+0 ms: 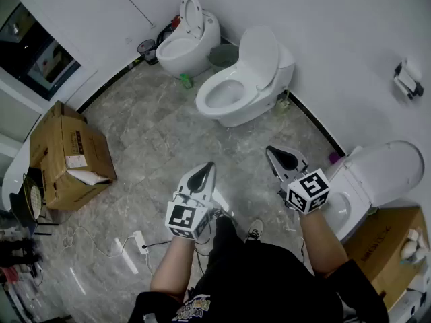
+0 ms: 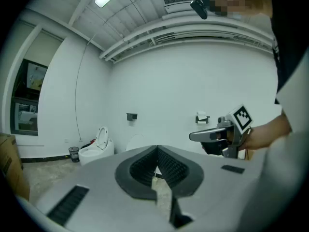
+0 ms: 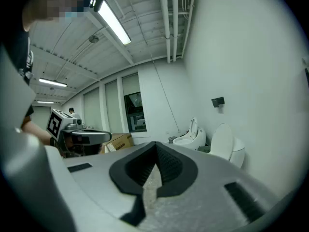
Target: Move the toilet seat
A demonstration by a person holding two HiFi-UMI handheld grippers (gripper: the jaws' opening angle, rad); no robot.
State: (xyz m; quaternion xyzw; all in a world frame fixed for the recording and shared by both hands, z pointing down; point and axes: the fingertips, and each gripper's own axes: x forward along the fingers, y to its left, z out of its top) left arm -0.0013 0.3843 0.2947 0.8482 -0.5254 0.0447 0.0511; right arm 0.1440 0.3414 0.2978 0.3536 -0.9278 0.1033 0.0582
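**Head view.** Three toilets stand along the wall. The nearest toilet (image 1: 367, 190) is at lower right, its lid (image 1: 397, 167) raised. Its toilet seat (image 1: 351, 182) appears to lie on the bowl rim, though seat and rim are hard to separate. The right gripper (image 1: 276, 155) hovers just beside this bowl without touching it. The left gripper (image 1: 205, 170) hangs over bare floor, well apart from any toilet. A power strip (image 1: 140, 242) and its cable lie near the person's feet.

**Left gripper view.** The tongs are pressed together with nothing between them. They point roughly level at the wall, with the far toilet (image 2: 96, 149) in the distance.

**Right gripper view.** The tongs are pressed together here too, and are empty. They aim along the wall, not at the nearest seat.

**Risks.**
- Neither tool can take the seat as it stands; each would only nudge it unless spread first.
- A thin pinch on smooth plastic may slip and let the seat drop hard onto the bowl.
- The task does not say which seat is meant (there are three candidates), so the wrong one could be handled.
- The floor cable could catch a foot during a step.
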